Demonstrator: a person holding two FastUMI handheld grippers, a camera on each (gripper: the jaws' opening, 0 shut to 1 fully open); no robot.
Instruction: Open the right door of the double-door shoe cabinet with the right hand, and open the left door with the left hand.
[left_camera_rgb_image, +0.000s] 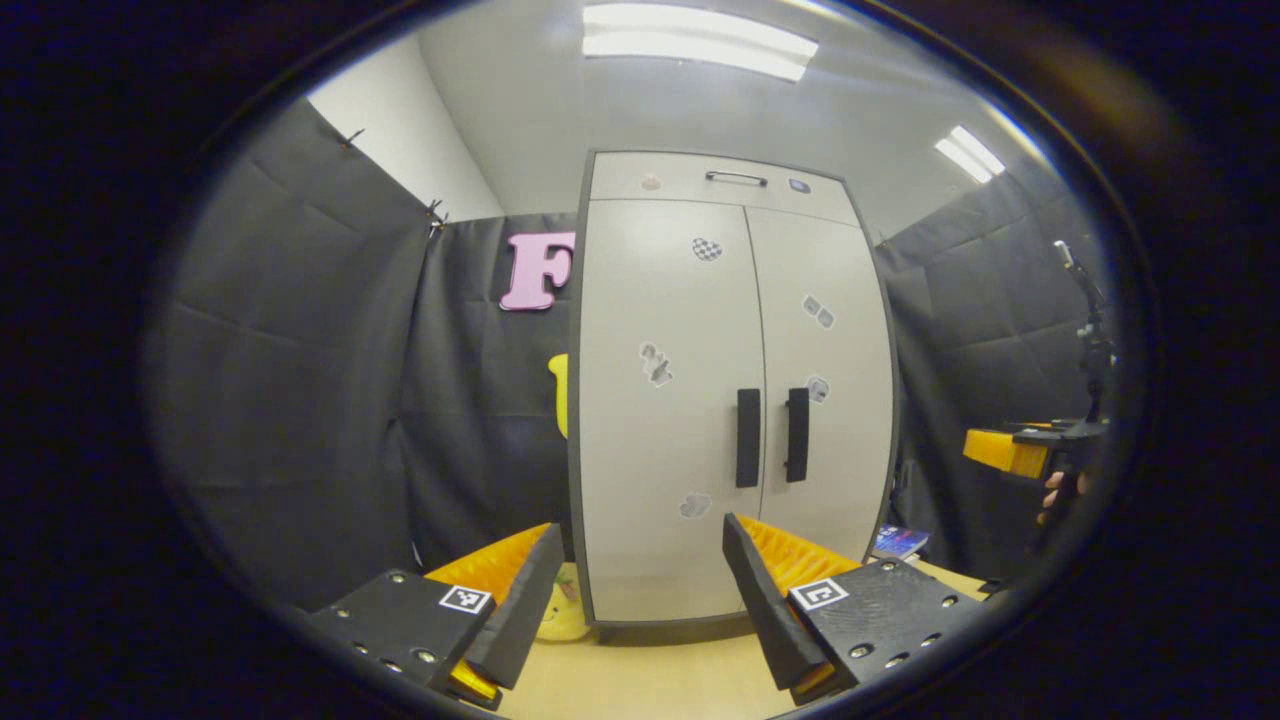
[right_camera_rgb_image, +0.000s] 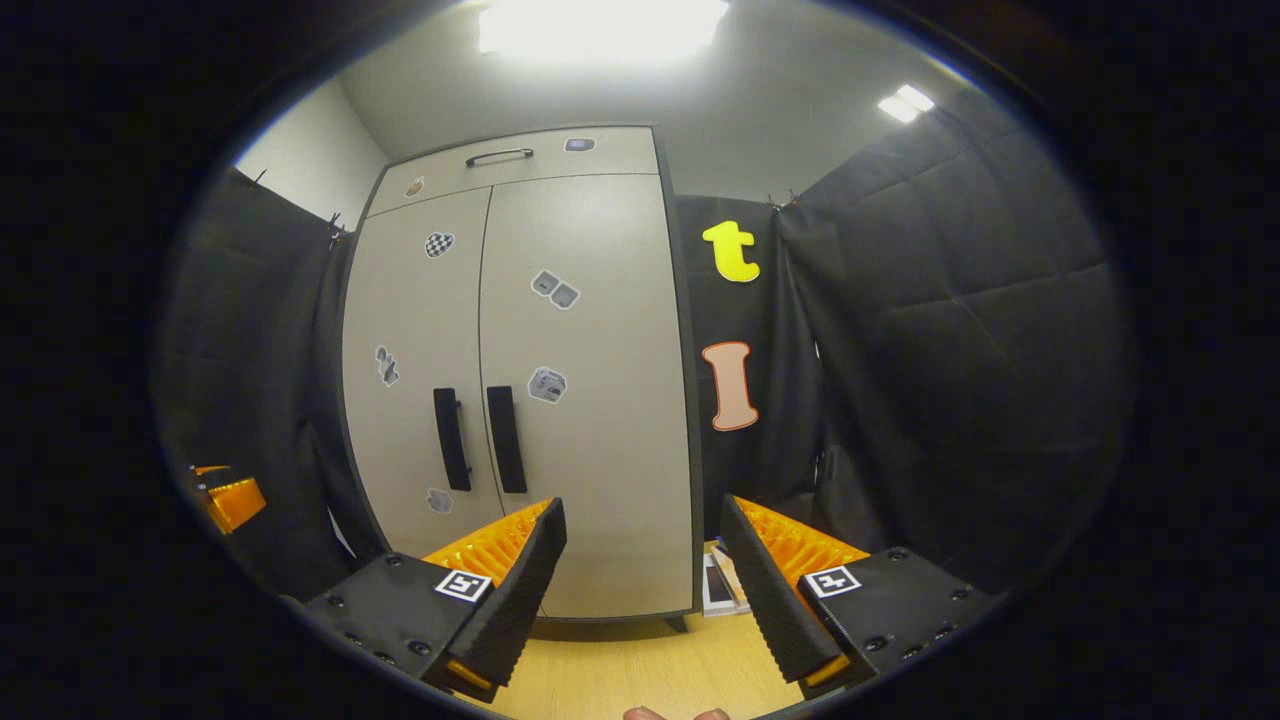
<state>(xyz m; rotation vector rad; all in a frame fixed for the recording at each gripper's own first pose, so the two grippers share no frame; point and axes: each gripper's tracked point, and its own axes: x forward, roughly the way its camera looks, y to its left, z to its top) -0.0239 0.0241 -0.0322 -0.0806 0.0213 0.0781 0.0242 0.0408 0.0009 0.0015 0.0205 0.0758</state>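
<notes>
Standing upright on a pale wooden floor (right_camera_rgb_image: 640, 660), the shoe cabinet (left_camera_rgb_image: 730, 400) faced both tongs with its two pale grey doors fully shut. The left door (left_camera_rgb_image: 665, 420) and the right door (left_camera_rgb_image: 825, 400) met at a seam down the cabinet's middle. A black vertical handle sat just to each side of that seam: the left handle (left_camera_rgb_image: 747, 437) and the right handle (left_camera_rgb_image: 797, 434). Small stickers dotted both doors, and a shallow drawer (left_camera_rgb_image: 720, 185) with a slim bar pull ran across the cabinet's top.

In the left gripper view, the left tongs (left_camera_rgb_image: 640, 600) were spread wide and held nothing, aimed at the cabinet's lower front and well short of it. Off to the cabinet's right side, the other tool's orange body showed, held by a hand (left_camera_rgb_image: 1055, 495).

In the right gripper view, the right tongs (right_camera_rgb_image: 640, 590) were likewise spread wide and empty, pointed at the cabinet's right edge, apart from the doors.

My reading was that both tools were held open so that each could slip around its own handle, one per side of the seam. Neither door had been touched, so the task looked to be at its very start. Some flat items, perhaps books (left_camera_rgb_image: 900, 543), lay on the floor beside the cabinet's right foot.
</notes>
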